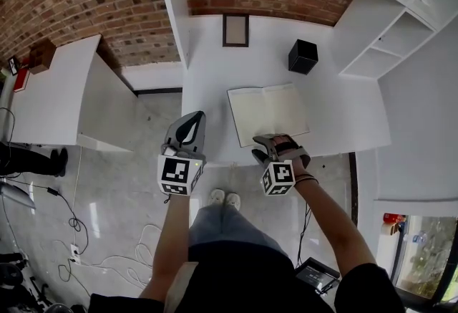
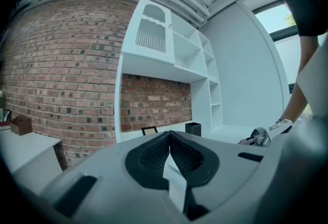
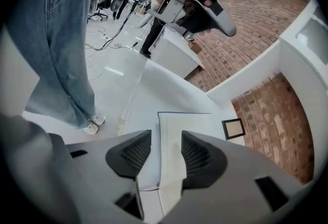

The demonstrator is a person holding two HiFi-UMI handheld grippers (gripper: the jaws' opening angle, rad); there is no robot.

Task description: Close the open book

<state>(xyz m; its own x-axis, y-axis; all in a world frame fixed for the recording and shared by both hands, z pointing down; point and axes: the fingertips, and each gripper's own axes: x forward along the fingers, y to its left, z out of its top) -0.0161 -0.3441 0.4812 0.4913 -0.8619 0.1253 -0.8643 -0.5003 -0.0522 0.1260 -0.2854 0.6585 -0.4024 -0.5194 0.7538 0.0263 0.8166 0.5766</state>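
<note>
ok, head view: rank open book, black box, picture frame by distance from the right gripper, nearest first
1. Open book: right in front of the right gripper.
2. Black box: farther back, slightly to the right.
3. Picture frame: farthest back, to the left.

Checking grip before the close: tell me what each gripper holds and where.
Nothing is clamped. The left gripper is shut and empty; the right gripper is open around the near edge of the open cream-paged book.
</note>
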